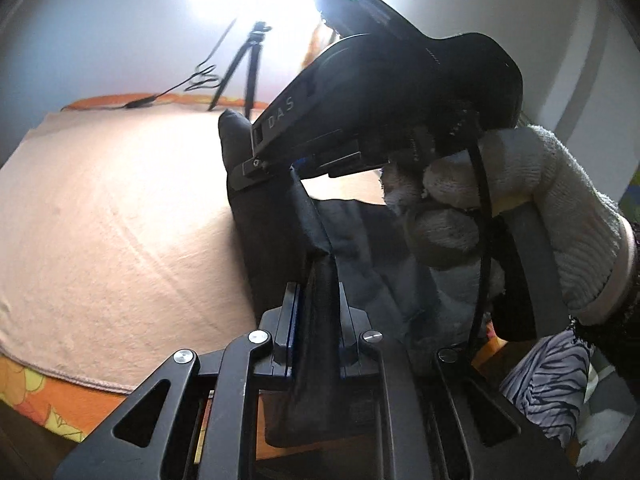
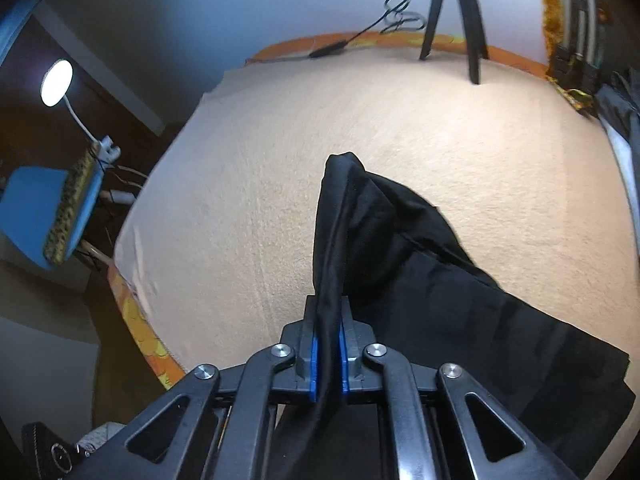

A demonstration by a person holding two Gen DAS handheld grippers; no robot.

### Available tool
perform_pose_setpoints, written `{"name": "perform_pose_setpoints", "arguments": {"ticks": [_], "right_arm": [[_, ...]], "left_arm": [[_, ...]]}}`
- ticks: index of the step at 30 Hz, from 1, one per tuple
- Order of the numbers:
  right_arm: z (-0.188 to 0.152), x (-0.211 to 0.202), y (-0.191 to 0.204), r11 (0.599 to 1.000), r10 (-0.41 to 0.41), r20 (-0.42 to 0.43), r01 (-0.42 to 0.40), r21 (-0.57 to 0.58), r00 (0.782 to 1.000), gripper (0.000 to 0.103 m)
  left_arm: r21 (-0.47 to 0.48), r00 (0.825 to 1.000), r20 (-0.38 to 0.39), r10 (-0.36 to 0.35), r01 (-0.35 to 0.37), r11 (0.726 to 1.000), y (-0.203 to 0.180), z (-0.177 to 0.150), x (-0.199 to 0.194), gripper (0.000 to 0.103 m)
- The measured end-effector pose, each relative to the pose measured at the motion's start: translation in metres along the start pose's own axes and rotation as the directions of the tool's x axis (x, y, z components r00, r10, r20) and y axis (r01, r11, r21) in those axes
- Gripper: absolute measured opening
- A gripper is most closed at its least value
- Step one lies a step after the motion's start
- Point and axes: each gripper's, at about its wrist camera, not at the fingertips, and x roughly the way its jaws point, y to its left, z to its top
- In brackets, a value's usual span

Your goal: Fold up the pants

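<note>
Both my hand-held grippers, left [image 1: 316,300] and right [image 2: 329,332], clamp bunched edge of black pants [image 2: 460,300], lifted over blanket-covered bed [image 2: 280,152]. Cloth soft, limp, light; best gripped at hem corners.

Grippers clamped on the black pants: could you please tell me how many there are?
2. The left gripper pinches a fold of the pants; the right gripper pinches another edge, above the blanket.
</note>
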Motion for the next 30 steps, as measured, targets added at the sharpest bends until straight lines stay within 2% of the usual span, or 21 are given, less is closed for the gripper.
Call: {"name": "perform_pose_setpoints", "arguments": {"ticks": [3, 6, 8, 10, 13, 16, 21, 26, 30], "right_arm": [[-0.008, -0.020, -0.010, 1.000, 0.018, 0.047, -0.019, 0.011, 0.999, 0.003], [-0.017, -0.042, -0.028, 0.999, 0.029, 0.093, -0.033, 0.039, 0.995, 0.002], [-0.023, -0.054, -0.041, 0.997, 0.037, 0.113, -0.044, 0.064, 0.993, 0.002], [-0.029, -0.065, -0.055, 0.995, 0.036, 0.133, -0.048, 0.085, 0.990, 0.002], [-0.038, -0.078, -0.079, 0.990, 0.037, 0.156, -0.058, 0.128, 0.987, 0.002], [-0.053, -0.088, -0.103, 0.984, 0.035, 0.169, -0.064, 0.169, 0.985, 0.002], [-0.080, -0.094, -0.140, 0.967, 0.043, 0.176, -0.085, 0.238, 0.983, 0.002], [-0.098, -0.093, -0.179, 0.948, 0.049, 0.176, -0.102, 0.302, 0.983, 0.002], [-0.103, -0.093, -0.203, 0.942, 0.043, 0.174, -0.098, 0.322, 0.984, 0.002]], "left_arm": [[0.034, 1.000, 0.001, -0.025, 0.025, 0.999, -0.011, 0.002, -0.001, 0.017], [0.087, 0.997, -0.004, -0.072, 0.072, 0.994, -0.024, 0.005, -0.003, 0.030], [0.090, 0.994, -0.009, -0.112, 0.113, 0.990, -0.033, 0.006, -0.010, 0.041], [0.085, 0.987, 0.003, -0.160, 0.159, 0.984, -0.039, 0.007, -0.020, 0.045], [0.097, 0.983, 0.039, -0.179, 0.175, 0.980, -0.036, 0.013, -0.032, 0.046], [0.085, 0.990, 0.066, -0.128, 0.122, 0.989, -0.029, 0.012, -0.027, 0.046], [0.048, 0.998, 0.014, -0.067, 0.066, 0.997, -0.019, 0.012, 0.004, 0.046], [0.120, 0.997, -0.035, -0.063, 0.067, 0.991, -0.046, 0.012, 0.033, 0.046], [0.182, 0.991, -0.089, -0.096, 0.111, 0.977, -0.075, 0.005, 0.051, 0.046]]}}
